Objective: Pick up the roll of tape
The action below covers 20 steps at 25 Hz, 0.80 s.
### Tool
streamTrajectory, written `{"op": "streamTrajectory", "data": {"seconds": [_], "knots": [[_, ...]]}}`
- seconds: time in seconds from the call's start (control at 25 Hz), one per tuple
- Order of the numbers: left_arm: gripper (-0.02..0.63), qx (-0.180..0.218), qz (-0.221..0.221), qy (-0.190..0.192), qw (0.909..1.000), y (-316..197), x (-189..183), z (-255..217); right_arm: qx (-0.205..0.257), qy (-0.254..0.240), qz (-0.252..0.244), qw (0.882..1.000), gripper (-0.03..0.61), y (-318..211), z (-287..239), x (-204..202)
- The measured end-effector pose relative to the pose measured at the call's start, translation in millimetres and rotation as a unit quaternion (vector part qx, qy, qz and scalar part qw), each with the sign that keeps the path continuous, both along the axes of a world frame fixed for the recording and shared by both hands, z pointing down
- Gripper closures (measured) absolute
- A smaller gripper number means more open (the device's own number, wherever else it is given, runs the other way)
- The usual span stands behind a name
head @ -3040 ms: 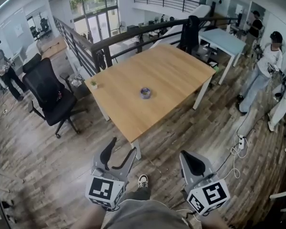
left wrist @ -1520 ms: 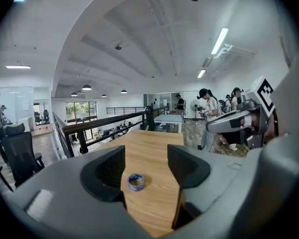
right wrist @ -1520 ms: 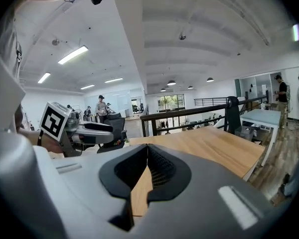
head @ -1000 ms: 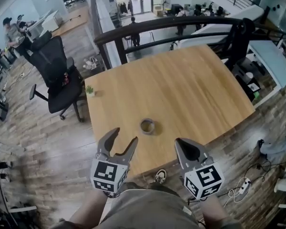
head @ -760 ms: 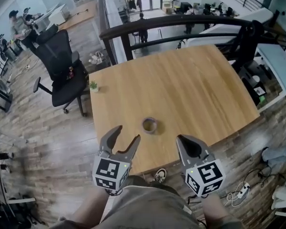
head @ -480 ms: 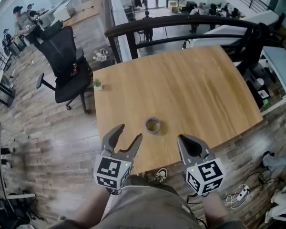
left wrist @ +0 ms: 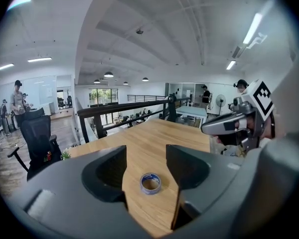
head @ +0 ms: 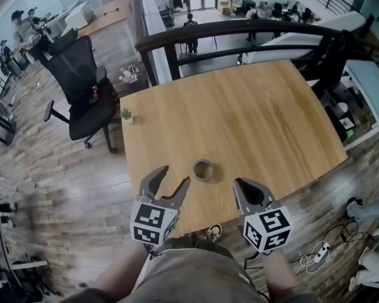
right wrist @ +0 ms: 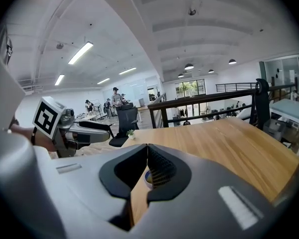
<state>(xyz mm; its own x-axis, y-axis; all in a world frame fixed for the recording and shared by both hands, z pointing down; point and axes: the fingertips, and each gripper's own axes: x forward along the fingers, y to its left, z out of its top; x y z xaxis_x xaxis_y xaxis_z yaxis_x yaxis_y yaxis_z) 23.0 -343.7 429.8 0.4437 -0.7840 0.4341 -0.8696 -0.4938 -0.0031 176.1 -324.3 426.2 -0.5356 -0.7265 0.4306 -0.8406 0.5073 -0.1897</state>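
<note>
Left gripper view centres the roll of tape [left wrist: 150,183], flat on the desk [left wrist: 189,138] straight ahead of the left tongs [left wrist: 146,156]: apart, lately narrowing slightly, nothing between them. Right tongs [right wrist: 147,157] together, slightly farther.

So the blue round roll of tape [head: 203,169] sat on the light wooden rectangular table [head: 259,112], straight ahead of the left gripper [head: 172,177] and ahead-left of the right gripper [head: 242,185], touching neither. Small green potted plant [head: 126,114] was on the table's corner, ahead and way off to the left gripper's left, black office chair [head: 81,87] beyond that.
</note>
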Motion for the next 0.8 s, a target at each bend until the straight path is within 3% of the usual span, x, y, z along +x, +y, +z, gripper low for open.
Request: {"op": "streamTrajectory", "data": {"seconds": [0.36,0.8], "knots": [[0.379,-0.068,0.002,-0.001,0.9977,-37.2,1.3,62.7,-0.041,0.010,0.006,0.999,0.568,-26.2,38.5,-5.0],[0.379,-0.163,0.012,-0.006,0.9866,-62.9,12.0,154.9,-0.108,0.022,0.008,0.994,0.568,-41.6,102.6,-11.1]]}}
